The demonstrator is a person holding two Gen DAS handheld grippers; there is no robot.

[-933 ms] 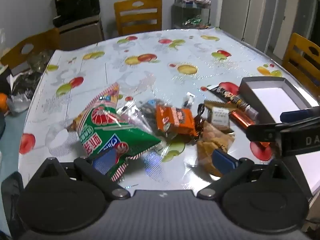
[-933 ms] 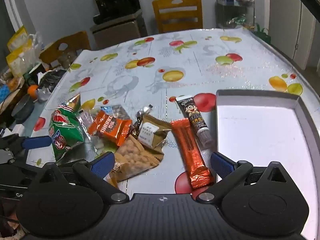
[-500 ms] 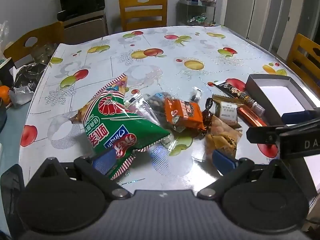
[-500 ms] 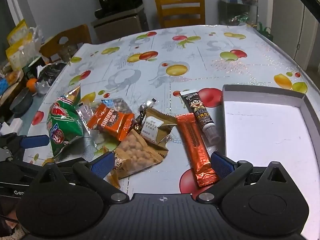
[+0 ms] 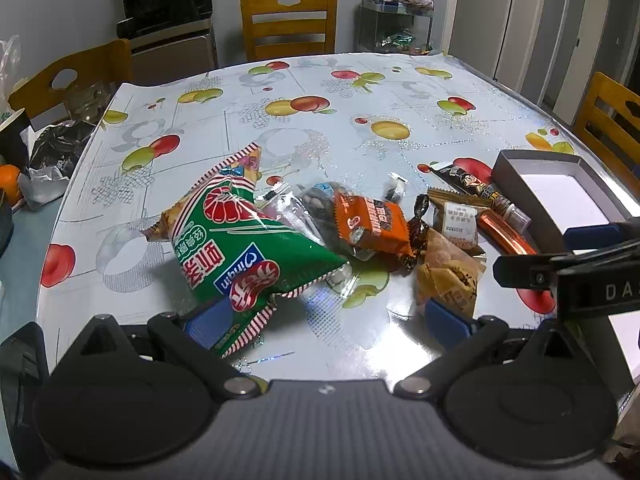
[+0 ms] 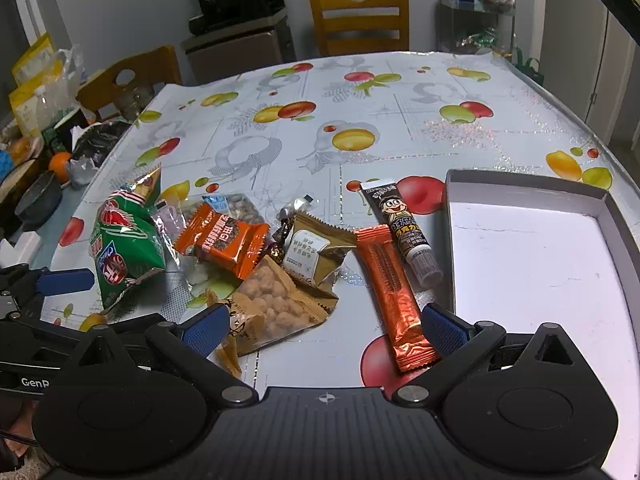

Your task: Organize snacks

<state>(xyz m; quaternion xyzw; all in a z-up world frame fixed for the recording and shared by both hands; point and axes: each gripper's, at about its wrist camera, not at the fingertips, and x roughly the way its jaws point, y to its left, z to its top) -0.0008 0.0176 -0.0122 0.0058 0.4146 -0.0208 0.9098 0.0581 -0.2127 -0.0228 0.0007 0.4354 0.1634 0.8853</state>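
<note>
— Changed since the earlier pictures?

— Yes. Left gripper [image 5: 326, 322] moved forward and lower toward the pile; green chip bag [image 5: 244, 252] now larger in the left wrist view, its near corner lying just beside the left blue pad. Right gripper [image 6: 326, 330] also come closer; orange bar [image 6: 394, 300] now reaching down next to the right blue fingertip [image 6: 444, 330].

— Snacks themselves shifted?

— Cannot tell for sure; same order on the fruit-print tablecloth [image 6: 360, 96]: green chip bag, orange packet [image 6: 224, 242], brown sachet [image 6: 310, 252], peanut bag [image 6: 272, 310], orange bar, then black tube [image 6: 400, 228], all left of the grey tray [image 6: 612, 208]. Nothing inside the tray.

— Pose of the grippers?

— Both low over the near edge of the table, pointing forward. Left one with fingers spread wide, nothing between them but bare cloth. Right one likewise spread wide, holding nothing, peanut bag by its left pad. Seen from the left wrist view, right gripper [image 5: 560, 252] hanging beside the tray.

— Touching any snack?

— Cannot tell; very close only.
</note>
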